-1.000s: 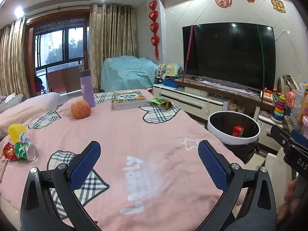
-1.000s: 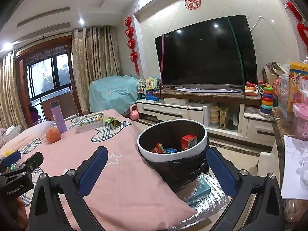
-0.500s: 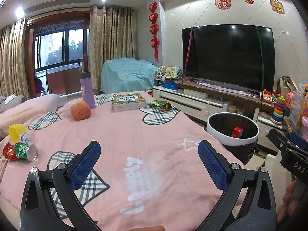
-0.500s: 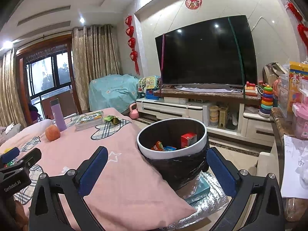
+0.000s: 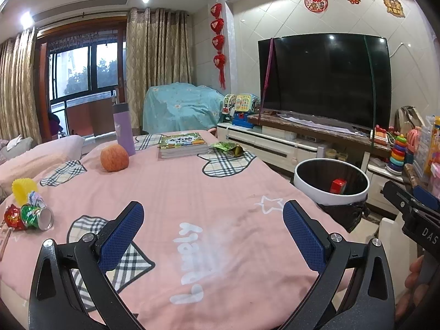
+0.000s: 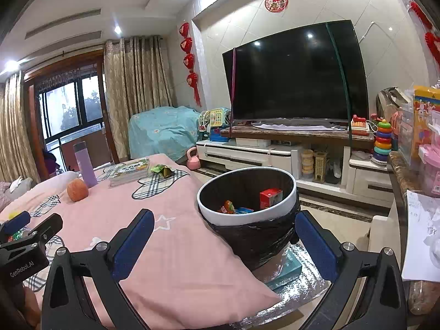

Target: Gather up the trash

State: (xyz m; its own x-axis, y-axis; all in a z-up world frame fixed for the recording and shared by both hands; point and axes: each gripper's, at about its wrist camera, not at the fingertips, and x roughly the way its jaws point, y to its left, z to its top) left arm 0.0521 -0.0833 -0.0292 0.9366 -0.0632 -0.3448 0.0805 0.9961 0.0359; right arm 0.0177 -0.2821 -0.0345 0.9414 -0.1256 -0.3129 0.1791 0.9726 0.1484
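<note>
A white-rimmed trash bin [image 6: 220,218] with a black liner stands beside the pink-covered table [image 5: 192,198]; a red box [image 6: 271,198] and bright wrappers [image 6: 233,208] lie inside it. On the table's left edge lie a crushed green can [image 5: 37,216], a red wrapper [image 5: 12,217] and a yellow cup [image 5: 24,189]. A green snack wrapper [image 5: 227,148] rests at the far side by the books. My left gripper [image 5: 213,227] hovers open over the cloth, holding nothing. My right gripper [image 6: 224,233] is open in front of the bin, holding nothing.
An apple [image 5: 114,158], a purple bottle [image 5: 124,129] and a stack of books [image 5: 183,145] sit at the table's far end. A TV [image 5: 324,81] on a low cabinet lines the right wall, with toys [image 6: 383,141] around. A teal box [image 6: 286,271] lies under the bin.
The left view has drifted slightly, with the bin and far objects sitting a little lower. The right gripper has shifted slightly; both grippers stay open and hold nothing.
</note>
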